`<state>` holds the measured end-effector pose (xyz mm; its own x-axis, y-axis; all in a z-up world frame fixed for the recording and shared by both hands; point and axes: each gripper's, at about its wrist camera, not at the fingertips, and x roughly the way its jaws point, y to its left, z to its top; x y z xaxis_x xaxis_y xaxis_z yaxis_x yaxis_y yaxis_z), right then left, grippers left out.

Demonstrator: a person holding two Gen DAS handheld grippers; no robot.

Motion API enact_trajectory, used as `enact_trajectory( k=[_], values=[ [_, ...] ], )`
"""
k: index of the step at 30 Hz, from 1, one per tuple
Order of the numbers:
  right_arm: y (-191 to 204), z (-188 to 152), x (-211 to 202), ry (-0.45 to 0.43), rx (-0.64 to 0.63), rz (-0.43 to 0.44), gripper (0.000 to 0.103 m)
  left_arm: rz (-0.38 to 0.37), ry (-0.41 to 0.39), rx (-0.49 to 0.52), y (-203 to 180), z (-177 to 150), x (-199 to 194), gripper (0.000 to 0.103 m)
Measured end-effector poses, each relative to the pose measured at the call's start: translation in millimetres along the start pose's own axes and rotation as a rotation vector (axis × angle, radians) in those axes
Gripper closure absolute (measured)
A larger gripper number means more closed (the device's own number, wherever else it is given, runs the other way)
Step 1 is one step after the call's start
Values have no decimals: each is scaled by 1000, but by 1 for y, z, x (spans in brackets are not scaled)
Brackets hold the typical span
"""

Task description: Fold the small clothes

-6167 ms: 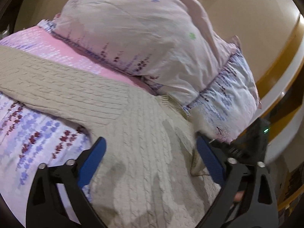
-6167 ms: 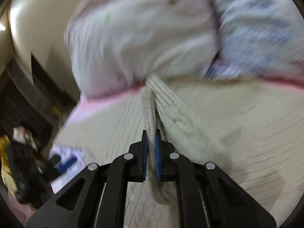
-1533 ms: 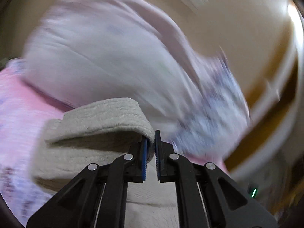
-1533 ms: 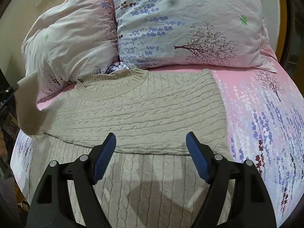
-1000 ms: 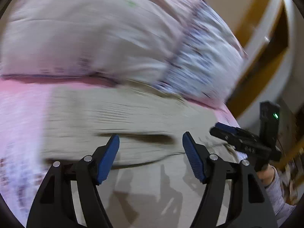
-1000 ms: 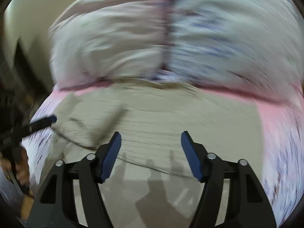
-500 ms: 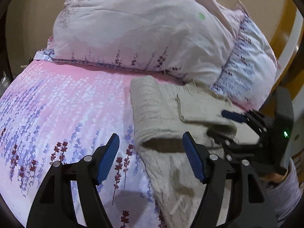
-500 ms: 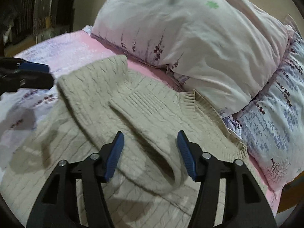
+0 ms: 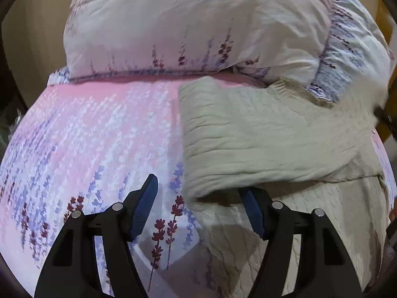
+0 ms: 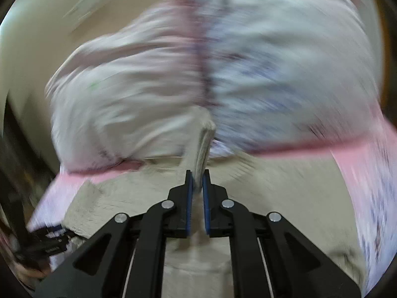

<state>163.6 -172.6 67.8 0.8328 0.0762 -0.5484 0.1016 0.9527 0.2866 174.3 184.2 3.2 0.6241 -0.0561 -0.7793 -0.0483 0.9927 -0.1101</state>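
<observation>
On the pink floral bedsheet (image 9: 104, 134) below the pillows (image 9: 198, 24), the beige knit sweater (image 9: 260, 134) lies partly folded, the left gripper (image 9: 201, 203) spread empty at its folded edge while the right gripper (image 10: 196, 193) pinches a raised fold.

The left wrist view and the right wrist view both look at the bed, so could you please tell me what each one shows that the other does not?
Only the left wrist view shows the left gripper open and empty above the sheet, at the folded edge of the sweater, with the knit and the flower print sharp.

Only the right wrist view shows the right gripper shut on a raised fold of the sweater; the picture is heavily blurred.

Both show the beige sweater on the pink sheet, with the pillows behind it.
</observation>
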Motion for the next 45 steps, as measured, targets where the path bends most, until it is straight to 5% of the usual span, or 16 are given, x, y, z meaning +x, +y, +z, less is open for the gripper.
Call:
enact_trajectory(
  k=[3,5,9,13,16,17,24,28,30,34,37,42,45],
  values=[
    [-58,-22,17,155,184,-1,95,5,10,-21,4,-1,3,36],
    [-78,-39,22,235,265,29,86,6,14,-25,4,-1,4,36],
    [-112,-45,16,218,417,108,61,12,17,-23,4,2,3,36],
    [-118,-33,16,193,400,91,56,18,19,-25,4,3,3,36],
    [-115,-29,38,284,370,86,91,26,21,-28,5,3,4,36],
    [-115,-29,41,289,369,94,93,29,22,-27,5,2,5,36],
    [-123,-17,10,133,367,81,96,33,28,-12,4,1,6,36],
    [-133,-30,25,227,373,1,96,56,25,9,-1,1,10,36],
    [-128,-31,26,235,327,-21,95,52,31,10,0,0,8,36],
    [-124,-16,-9,139,249,-82,55,28,34,13,11,-7,-10,35],
    [-124,-4,-28,83,197,-69,54,0,10,-3,16,-9,-24,34],
    [-97,-6,-8,157,106,0,54,-118,-113,-23,-7,6,-41,37],
    [-83,-15,13,229,80,35,54,-204,-118,6,-33,16,-33,37]
  ],
)
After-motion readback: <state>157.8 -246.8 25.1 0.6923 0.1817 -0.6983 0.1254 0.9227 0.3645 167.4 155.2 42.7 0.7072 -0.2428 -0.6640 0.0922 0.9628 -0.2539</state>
